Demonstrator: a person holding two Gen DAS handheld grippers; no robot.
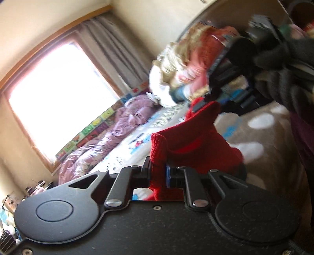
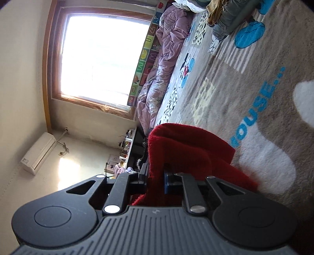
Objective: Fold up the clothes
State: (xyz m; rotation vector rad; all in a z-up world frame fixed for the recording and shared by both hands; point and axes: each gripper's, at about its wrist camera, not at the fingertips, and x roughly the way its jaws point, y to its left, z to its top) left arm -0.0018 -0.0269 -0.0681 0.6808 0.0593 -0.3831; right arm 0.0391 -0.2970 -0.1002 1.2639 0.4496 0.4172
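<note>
A red knitted garment (image 1: 186,141) hangs between both grippers above a bed covered by a brown cartoon-print blanket (image 1: 270,137). In the left wrist view my left gripper (image 1: 159,174) is shut on a ribbed edge of the red knit, which runs up and away toward my right gripper (image 1: 198,107), seen blurred with a dark-gloved hand (image 1: 284,53) behind it. In the right wrist view my right gripper (image 2: 156,178) is shut on a thick bunch of the same red garment (image 2: 188,149), the cloth draping down onto the blanket (image 2: 245,94).
A purple quilt (image 2: 162,64) lies bunched along the bed's far side under a bright window (image 2: 102,58). A pile of clothes (image 2: 227,17) sits at the bed's far end. An air conditioner (image 2: 38,153) hangs on the wall near a cluttered desk (image 2: 129,149).
</note>
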